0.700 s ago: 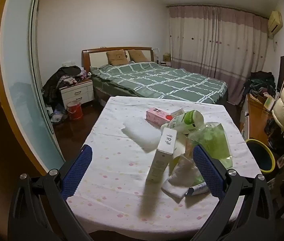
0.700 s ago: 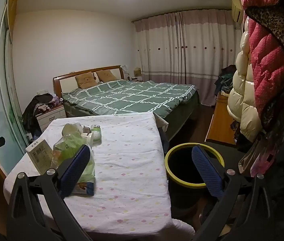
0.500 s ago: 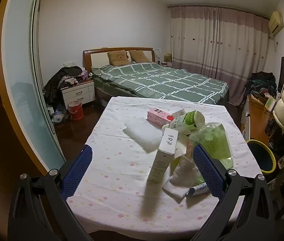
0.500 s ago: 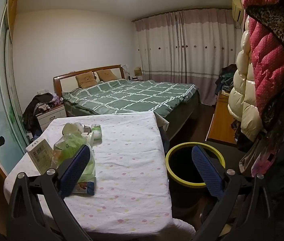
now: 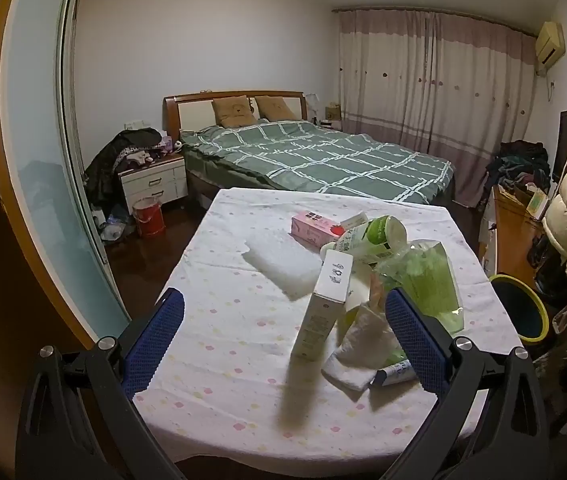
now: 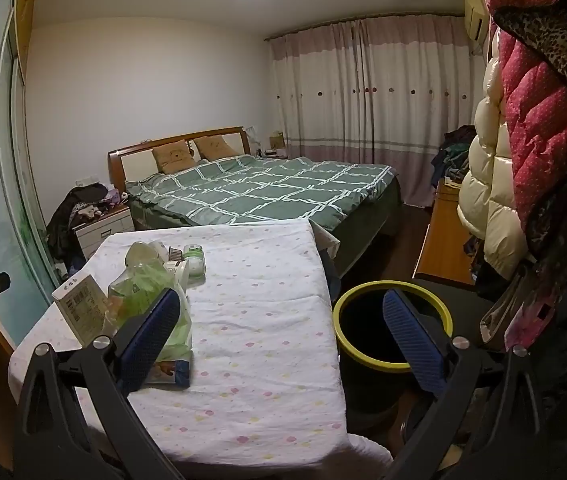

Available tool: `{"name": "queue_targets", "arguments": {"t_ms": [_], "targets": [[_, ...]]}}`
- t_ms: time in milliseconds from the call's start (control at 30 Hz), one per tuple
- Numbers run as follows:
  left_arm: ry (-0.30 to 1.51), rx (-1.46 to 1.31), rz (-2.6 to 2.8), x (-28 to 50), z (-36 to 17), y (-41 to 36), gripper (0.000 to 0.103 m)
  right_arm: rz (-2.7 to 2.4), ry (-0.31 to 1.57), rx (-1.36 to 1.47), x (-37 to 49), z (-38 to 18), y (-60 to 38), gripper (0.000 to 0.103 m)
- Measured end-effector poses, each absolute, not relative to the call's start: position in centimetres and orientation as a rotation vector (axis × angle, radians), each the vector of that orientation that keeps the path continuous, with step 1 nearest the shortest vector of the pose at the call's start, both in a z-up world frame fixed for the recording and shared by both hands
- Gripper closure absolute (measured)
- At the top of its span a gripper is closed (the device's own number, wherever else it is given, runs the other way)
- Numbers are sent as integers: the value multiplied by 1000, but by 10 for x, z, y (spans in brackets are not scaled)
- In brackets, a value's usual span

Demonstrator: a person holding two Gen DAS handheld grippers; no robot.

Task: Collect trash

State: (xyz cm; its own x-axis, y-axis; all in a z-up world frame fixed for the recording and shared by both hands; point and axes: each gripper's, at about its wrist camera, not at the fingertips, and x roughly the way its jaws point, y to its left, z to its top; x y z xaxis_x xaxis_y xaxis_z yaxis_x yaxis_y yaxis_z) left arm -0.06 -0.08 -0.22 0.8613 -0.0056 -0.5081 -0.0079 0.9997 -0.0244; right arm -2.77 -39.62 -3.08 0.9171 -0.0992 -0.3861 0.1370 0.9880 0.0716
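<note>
Both grippers are held wide open and empty: left gripper above the worktop, right gripper between worktop edge and bin. Trash is piled at mid-worktop: upright white box, green bag, tissue, tube. Risk judged: the tall box may be toppled by a finger, and the limp bag may slip out or drag neighbouring items off the edge.

Black gripper frames, blue ribbed pads, silver screws
</note>
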Motion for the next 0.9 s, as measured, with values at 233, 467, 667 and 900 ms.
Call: {"name": "queue_targets", "arguments": {"t_ms": [233, 467, 667, 900], "targets": [[533, -25, 2, -2, -3, -1, 4, -118, 394, 103, -28, -30, -397, 6], [548, -27, 3, -4, -5, 1, 4, -117, 399, 103, -27, -30, -396, 6], [545, -35, -2, -5, -5, 1, 4, -113, 403, 101, -25, -31, -395, 6], [543, -33, 0, -5, -5, 1, 4, -115, 399, 102, -25, -32, -394, 6]]}}
